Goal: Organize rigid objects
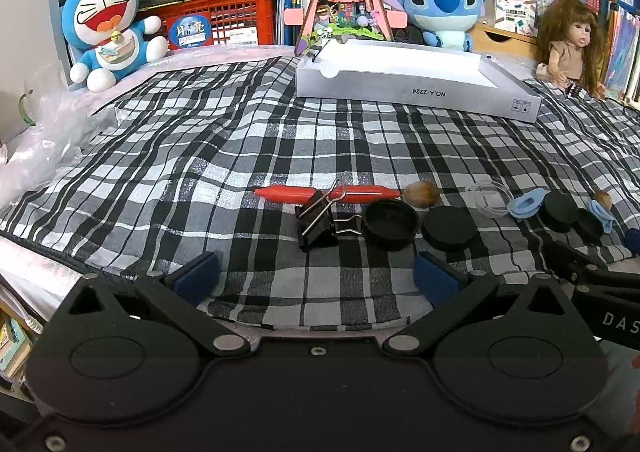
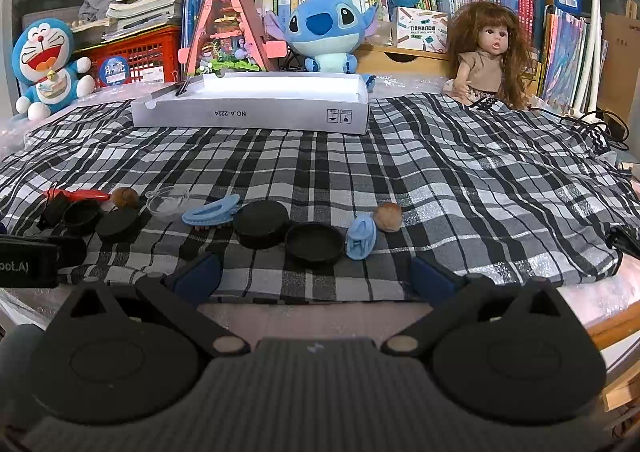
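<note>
both grippers, left gripper (image 1: 316,276) and right gripper (image 2: 316,276), hang wide apart and empty at the near cloth edge. beyond them lies a row: binder clip (image 1: 316,221), black lids (image 2: 314,242), blue clips (image 2: 211,210), nuts (image 2: 388,215). farthest, the white box (image 2: 256,113) holds a dark clip (image 2: 182,87) in its left corner.

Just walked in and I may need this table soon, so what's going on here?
A person holds a gripper in each hand over a checkered cloth, sorting small items. Nothing is picked up: the left gripper and right gripper are both open and empty. A red pen, binder clips, black lids, blue clips and nuts lie in a row in front of them. The white box behind looks nearly empty.
</note>
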Tool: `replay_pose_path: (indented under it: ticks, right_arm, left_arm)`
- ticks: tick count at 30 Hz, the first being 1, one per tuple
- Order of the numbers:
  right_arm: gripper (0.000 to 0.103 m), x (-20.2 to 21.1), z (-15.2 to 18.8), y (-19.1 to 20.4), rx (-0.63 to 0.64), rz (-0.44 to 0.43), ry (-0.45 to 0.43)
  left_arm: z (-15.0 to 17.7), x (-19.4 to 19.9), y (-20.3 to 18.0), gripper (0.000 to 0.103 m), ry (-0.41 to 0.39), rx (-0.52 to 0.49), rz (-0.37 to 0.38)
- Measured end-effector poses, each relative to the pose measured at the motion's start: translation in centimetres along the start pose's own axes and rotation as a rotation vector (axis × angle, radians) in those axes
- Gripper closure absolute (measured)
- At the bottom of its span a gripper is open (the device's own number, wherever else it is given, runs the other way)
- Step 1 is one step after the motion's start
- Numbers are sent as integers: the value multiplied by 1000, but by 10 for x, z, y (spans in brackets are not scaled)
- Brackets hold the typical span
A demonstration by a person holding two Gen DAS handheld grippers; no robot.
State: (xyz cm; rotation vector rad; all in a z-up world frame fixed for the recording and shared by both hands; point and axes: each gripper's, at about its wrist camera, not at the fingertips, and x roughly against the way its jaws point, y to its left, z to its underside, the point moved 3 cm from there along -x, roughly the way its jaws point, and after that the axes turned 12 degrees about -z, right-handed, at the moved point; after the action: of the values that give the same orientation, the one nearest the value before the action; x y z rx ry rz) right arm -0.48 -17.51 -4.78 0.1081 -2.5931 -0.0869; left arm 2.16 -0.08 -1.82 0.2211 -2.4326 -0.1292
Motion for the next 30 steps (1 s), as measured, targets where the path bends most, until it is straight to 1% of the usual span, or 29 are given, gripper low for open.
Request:
replay_pose_path:
  ticks: [6, 10, 12, 13, 14, 16, 19, 24, 26, 29, 30]
  right_arm:
    - [0, 1, 1, -1, 2, -5, -11]
    - [0, 4, 1, -5, -31, -30, -29]
    - [1, 7, 0, -8, -58, -43, -40]
    - [1, 7, -1, -9, -71, -50, -43]
    - [4, 8, -2, -11, -82, -54, -45]
    - [9, 9, -2, -13, -92, -55, -53]
    - [18, 11, -1, -13, -95, -52, -63]
    - [38, 13, -1, -13, -95, -34, -74]
    - [43, 13, -1, -13, -90, -29, -75]
    - [54, 14, -1, -13, -90, -19, -81]
    - [58, 15, -1, -13, -92, -17, -87]
  left_arm:
    - [1, -1, 0, 0, 1, 4, 1]
    - [0, -2, 0, 0, 1, 9, 1]
    - [-1, -3, 1, 3, 0, 14, 1]
    - [-2, -3, 2, 8, -6, 18, 7]
    - [-3, -3, 3, 13, -14, 26, 14]
    - [-4, -3, 6, 17, -21, 41, 26]
    - [-5, -1, 9, 28, -35, 52, 57]
    - [-4, 3, 11, 40, -53, 61, 84]
    - [-4, 5, 12, 53, -60, 67, 87]
    - [-4, 7, 13, 63, -64, 76, 96]
    - [-4, 8, 13, 65, -65, 79, 105]
